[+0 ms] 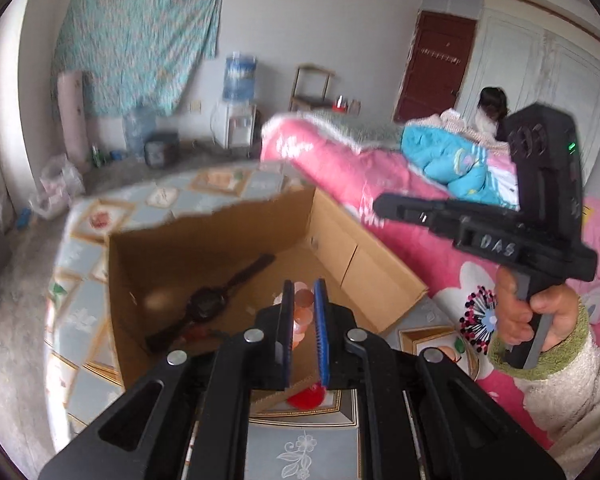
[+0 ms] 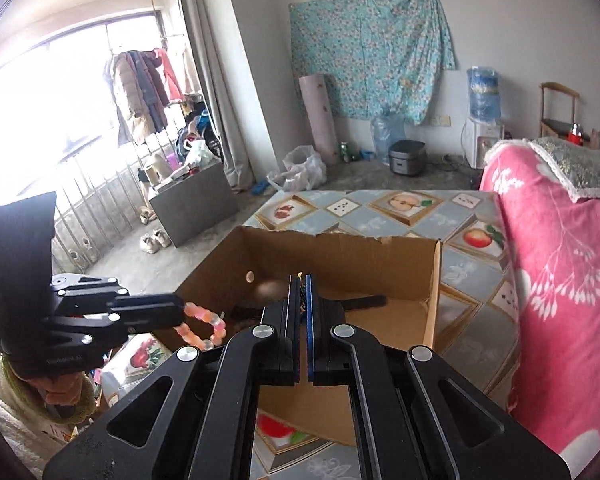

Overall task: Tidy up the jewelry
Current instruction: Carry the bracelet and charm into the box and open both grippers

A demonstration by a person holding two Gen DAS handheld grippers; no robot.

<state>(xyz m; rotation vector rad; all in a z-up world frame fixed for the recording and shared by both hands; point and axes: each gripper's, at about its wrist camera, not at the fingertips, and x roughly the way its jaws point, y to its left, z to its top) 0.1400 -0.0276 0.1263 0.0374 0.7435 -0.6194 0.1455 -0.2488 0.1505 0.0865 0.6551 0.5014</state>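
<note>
A pink beaded bracelet (image 1: 302,302) sits between the blue pads of my left gripper (image 1: 303,282), which is shut on it. From the right wrist view the bracelet (image 2: 204,326) hangs as a loop from the left gripper (image 2: 182,312), just left of an open cardboard box (image 2: 340,256). The box (image 1: 204,232) holds a dark wristwatch (image 1: 208,300), its strap (image 2: 364,301) lying on the box floor. My right gripper (image 2: 302,276) is shut above the box. Tiny coloured specks show in the seam between its pads; I cannot tell what they are. In the left wrist view the right gripper (image 1: 380,202) hovers over the box's right side.
The box stands on a table with a fruit-patterned cloth (image 2: 380,204). A pink floral blanket (image 2: 560,260) rises close along the table's right side. A person (image 1: 490,108) sits far off beyond the bed. Bottles and bags line the far wall.
</note>
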